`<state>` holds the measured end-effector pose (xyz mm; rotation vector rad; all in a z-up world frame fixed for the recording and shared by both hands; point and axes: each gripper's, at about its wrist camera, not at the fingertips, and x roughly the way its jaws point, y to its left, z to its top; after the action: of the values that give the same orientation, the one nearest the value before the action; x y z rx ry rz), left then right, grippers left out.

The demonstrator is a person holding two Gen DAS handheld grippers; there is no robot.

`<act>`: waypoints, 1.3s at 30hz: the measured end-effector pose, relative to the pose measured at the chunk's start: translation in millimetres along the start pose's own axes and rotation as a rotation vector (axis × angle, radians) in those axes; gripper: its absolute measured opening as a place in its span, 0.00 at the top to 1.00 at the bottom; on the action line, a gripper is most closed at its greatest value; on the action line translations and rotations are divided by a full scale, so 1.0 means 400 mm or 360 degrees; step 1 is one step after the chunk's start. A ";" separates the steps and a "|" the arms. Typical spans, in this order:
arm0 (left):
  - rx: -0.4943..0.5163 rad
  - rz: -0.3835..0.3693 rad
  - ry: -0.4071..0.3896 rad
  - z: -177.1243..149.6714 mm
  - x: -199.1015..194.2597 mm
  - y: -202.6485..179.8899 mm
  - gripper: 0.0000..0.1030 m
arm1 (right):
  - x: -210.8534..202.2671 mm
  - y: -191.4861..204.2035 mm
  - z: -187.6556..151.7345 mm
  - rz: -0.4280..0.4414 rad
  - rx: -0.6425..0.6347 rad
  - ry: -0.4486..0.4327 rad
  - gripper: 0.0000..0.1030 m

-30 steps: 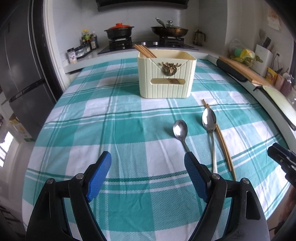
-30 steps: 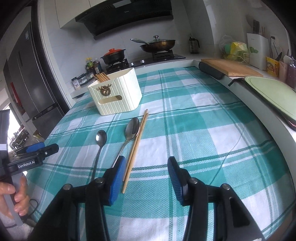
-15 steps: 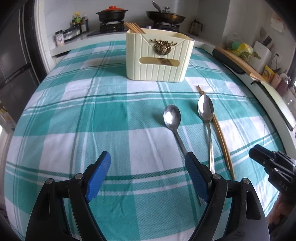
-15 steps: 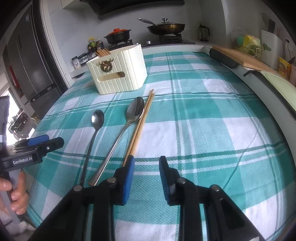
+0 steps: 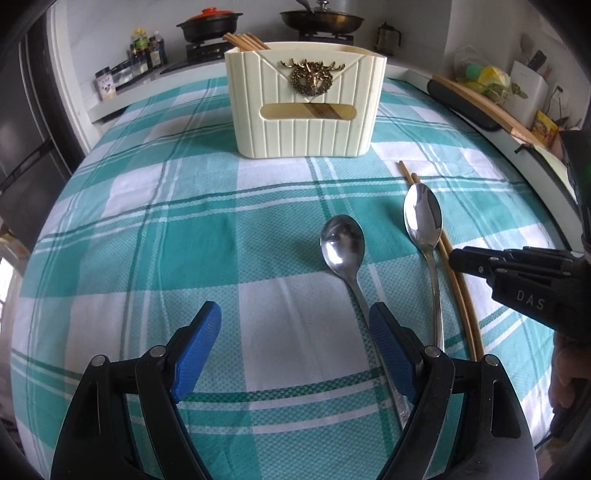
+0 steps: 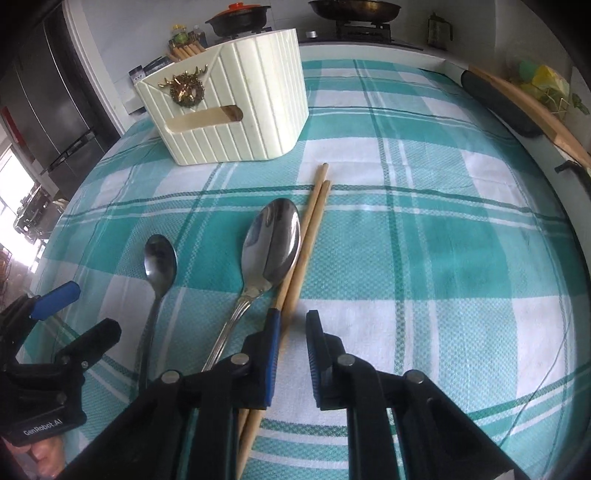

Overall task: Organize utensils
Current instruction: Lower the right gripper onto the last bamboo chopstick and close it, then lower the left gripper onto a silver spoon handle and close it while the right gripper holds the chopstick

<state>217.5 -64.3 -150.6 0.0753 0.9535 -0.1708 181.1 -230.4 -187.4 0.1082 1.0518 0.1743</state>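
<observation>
A cream ribbed utensil holder [image 5: 306,107] with a gold deer badge stands on the checked cloth; several chopsticks stick out of its back left corner. In front of it lie a small spoon [image 5: 342,247], a large spoon [image 5: 423,221] and a pair of wooden chopsticks [image 6: 303,258]. My left gripper [image 5: 295,339] is open and empty, its right finger just over the small spoon's handle. My right gripper [image 6: 291,332] is open, narrowly, low over the cloth, with the chopsticks lying between its jaws and not clamped. It also shows in the left wrist view [image 5: 517,266].
The teal checked tablecloth [image 5: 147,240] covers the table. Behind it a stove with a black pot [image 5: 207,24] and a wok [image 5: 321,18]. A wooden cutting board [image 6: 524,107] lies along the right counter. A fridge [image 6: 48,103] stands at the left.
Both grippers have moved forward and lower toward the utensils. The right gripper's jaws have narrowed and now straddle the chopsticks.
</observation>
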 end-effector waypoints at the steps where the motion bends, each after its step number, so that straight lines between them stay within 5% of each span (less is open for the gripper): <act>1: -0.0006 0.0001 0.0006 0.002 0.004 0.001 0.19 | 0.005 0.003 0.004 -0.0011 -0.0010 0.0014 0.86; 13: 0.0085 0.0092 0.0087 0.025 0.093 -0.057 0.19 | -0.015 -0.039 -0.023 -0.0200 0.0030 -0.0077 0.96; 15: 0.0080 0.0081 0.0064 0.022 0.088 -0.059 0.30 | -0.031 -0.061 -0.043 -0.0237 0.0080 -0.0106 0.95; 17: 0.0105 0.0025 0.0069 0.018 0.080 -0.061 0.52 | -0.048 -0.091 -0.070 -0.0257 0.0145 -0.0122 0.95; 20: 0.0185 0.0012 0.0077 0.003 0.062 -0.061 0.64 | -0.077 -0.130 -0.112 -0.0278 0.0198 -0.0143 0.95; 30: 0.0137 -0.0032 0.0153 -0.069 0.007 0.078 0.63 | -0.152 -0.202 -0.216 -0.0343 0.0230 -0.0145 0.95; 34: 0.0050 -0.0098 0.0179 -0.085 -0.017 0.121 0.46 | -0.160 -0.193 -0.231 -0.0309 0.0222 -0.0158 0.82; 37: -0.0055 -0.0144 0.0185 -0.103 -0.045 0.156 0.41 | -0.159 -0.182 -0.231 -0.0290 0.0219 -0.0166 0.67; 39: -0.0137 -0.0193 0.0197 -0.115 -0.060 0.171 0.37 | -0.159 -0.176 -0.233 -0.0307 0.0211 -0.0171 0.66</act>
<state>179.2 12.2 -158.5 -0.0519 1.0883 -0.2388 75.5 -311.1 -191.3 0.1339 0.9601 -0.0754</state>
